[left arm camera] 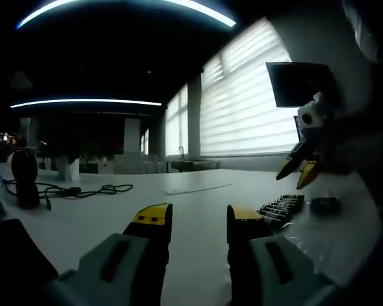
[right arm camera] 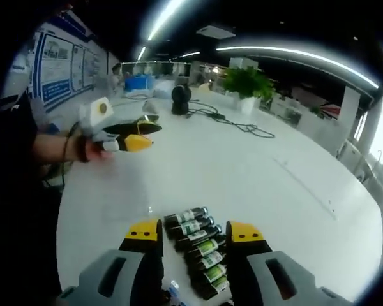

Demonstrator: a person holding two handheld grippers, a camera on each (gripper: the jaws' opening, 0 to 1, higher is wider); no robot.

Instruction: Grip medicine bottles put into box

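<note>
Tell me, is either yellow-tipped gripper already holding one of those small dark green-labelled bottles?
No: the small dark bottles lie in a row on the white table, between the right gripper's open, empty jaws.

Nearest medicine bottles (right arm camera: 210,275) cut off between right gripper's jaws.

**Dim, backlit room; brighter tabletop ahead of the right gripper**

Left gripper view is underexposed: blinds (left arm camera: 249,102) glow ahead-right, ceiling strip lights (left arm camera: 89,102) bend with fisheye. Right gripper view is brighter, the white table (right arm camera: 242,172) evenly lit; the other gripper (right arm camera: 131,135) is slightly blurred, and edges warp.
</note>
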